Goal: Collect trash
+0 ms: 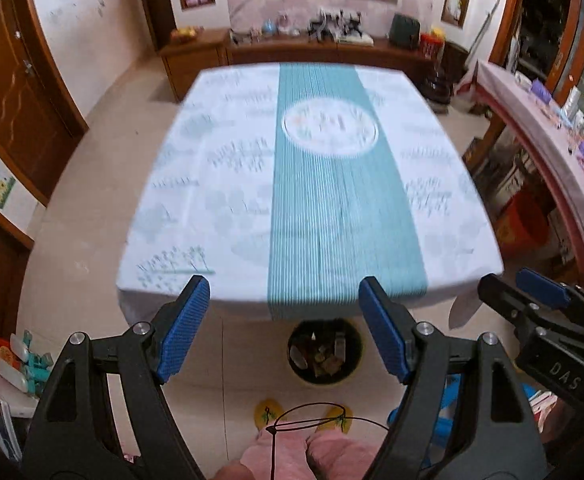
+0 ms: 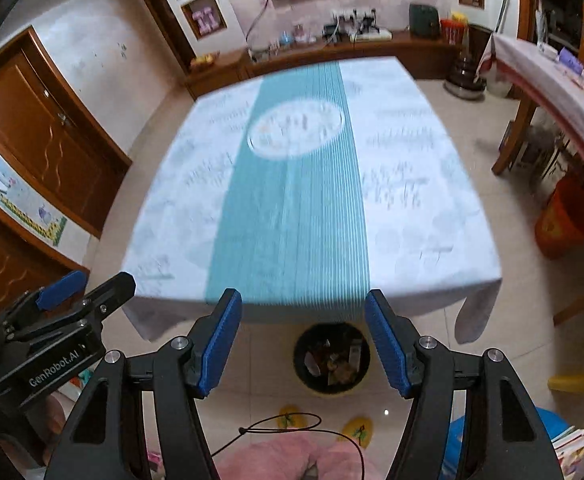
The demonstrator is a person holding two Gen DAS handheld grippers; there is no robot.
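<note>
Trash sits gathered in the round bin (image 1: pixel 324 354) on the floor, low in the frame and just under the near edge of the surface (image 1: pixel 307 184). The left gripper (image 1: pixel 284 328) hangs above it with its jaws apart and nothing between them; the right gripper (image 2: pixel 303 344) is likewise spread wide and empty, framing the same bin from its own view. Beyond them, the tablecloth with its teal stripe shows no loose litter in either view, though motion blur hides fine detail. Judged from this, collecting looks essentially finished, with nothing obvious left to pick up.
</note>
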